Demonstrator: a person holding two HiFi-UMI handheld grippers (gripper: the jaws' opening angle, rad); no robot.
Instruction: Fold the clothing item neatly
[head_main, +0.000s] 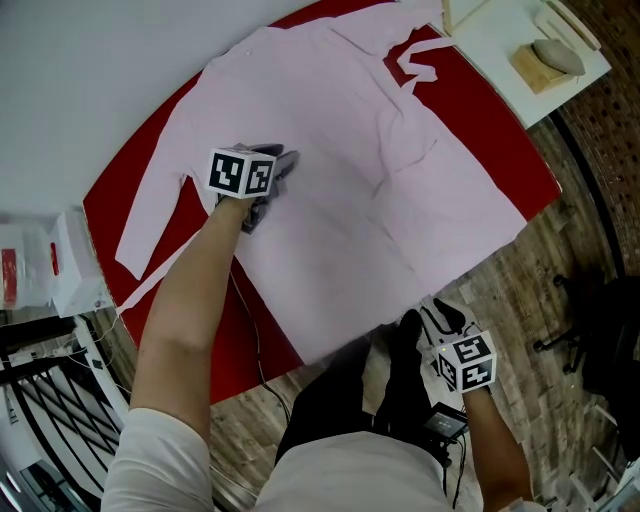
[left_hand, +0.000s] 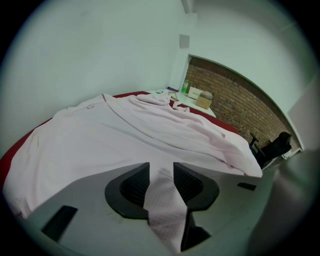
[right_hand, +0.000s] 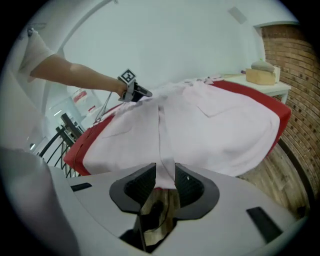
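Note:
A pale pink shirt (head_main: 340, 180) lies spread over a red table (head_main: 110, 200), collar at the far end and hem hanging over the near edge. My left gripper (head_main: 272, 190) rests on the shirt's left half, shut on a pinched fold of the pink cloth (left_hand: 162, 200), which runs between its jaws in the left gripper view. It also shows in the right gripper view, left gripper (right_hand: 135, 91) over the shirt (right_hand: 210, 125). My right gripper (head_main: 430, 314) hangs off the table's near edge, just below the hem. Its jaws stand open, empty, with floor showing through the gap (right_hand: 165, 172).
A white side table (head_main: 500, 40) at the far right carries a wooden block with a grey stone (head_main: 548, 62). White bags (head_main: 70, 265) and a black metal rail (head_main: 40, 400) stand left. An office chair (head_main: 590, 320) sits on the wooden floor at the right.

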